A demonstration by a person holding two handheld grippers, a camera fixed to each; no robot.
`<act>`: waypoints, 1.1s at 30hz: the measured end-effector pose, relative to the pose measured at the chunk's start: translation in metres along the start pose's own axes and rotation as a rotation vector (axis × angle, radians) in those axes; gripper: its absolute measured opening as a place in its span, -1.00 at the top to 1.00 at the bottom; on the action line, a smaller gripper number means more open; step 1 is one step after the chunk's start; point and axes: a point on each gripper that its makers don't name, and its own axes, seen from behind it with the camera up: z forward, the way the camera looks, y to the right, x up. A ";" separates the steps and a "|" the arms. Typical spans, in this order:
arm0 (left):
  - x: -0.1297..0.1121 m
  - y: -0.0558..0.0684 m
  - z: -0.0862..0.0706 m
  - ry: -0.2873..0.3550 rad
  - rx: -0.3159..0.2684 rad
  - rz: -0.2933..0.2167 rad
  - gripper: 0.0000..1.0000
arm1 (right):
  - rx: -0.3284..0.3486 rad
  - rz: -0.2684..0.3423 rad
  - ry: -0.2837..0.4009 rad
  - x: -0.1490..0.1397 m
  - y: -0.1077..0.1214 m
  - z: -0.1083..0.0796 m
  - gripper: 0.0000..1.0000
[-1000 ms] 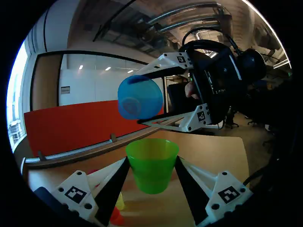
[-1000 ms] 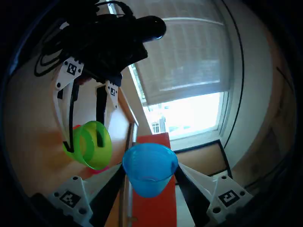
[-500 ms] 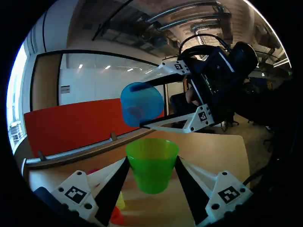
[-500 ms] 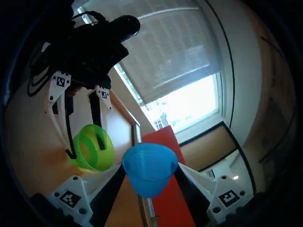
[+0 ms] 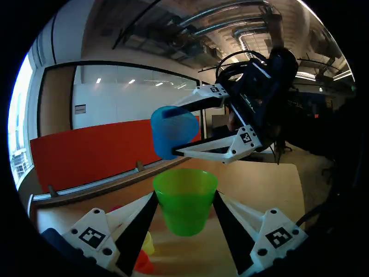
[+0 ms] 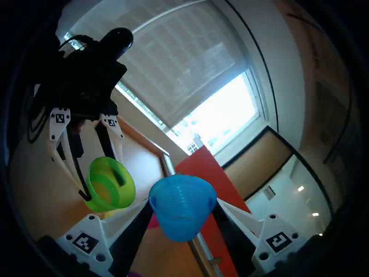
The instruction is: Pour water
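Note:
In the left gripper view my left gripper (image 5: 185, 203) is shut on a green cup (image 5: 185, 200), held upright above the wooden table (image 5: 267, 184). Just above and behind it hangs a blue cup (image 5: 173, 129), lying on its side with its mouth turned away, held in my right gripper (image 5: 177, 131). In the right gripper view my right gripper (image 6: 182, 213) is shut on the blue cup (image 6: 181, 211). The green cup (image 6: 110, 183) shows to its left with its mouth towards the camera, between the left gripper's fingers (image 6: 104, 138).
A red panel (image 5: 92, 150) with a wooden ledge runs behind the table in the left gripper view. Small yellow and red things (image 5: 145, 254) lie on the table near the left finger. A bright window with blinds (image 6: 203, 92) fills the upper right gripper view.
The right gripper has rolled back, so the blue cup's mouth has turned away from the left camera. In the right gripper view the room has rotated. The green cup has stayed put.

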 end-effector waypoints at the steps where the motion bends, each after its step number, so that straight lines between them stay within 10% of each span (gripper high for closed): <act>1: 0.000 0.000 0.000 0.000 0.000 0.000 -0.67 | 0.002 0.016 -0.001 -0.001 -0.001 0.000 -0.81; 33: 0.007 -0.003 -0.002 -0.015 0.014 0.016 -0.67 | 0.074 0.595 -0.133 -0.052 -0.031 -0.018 -0.81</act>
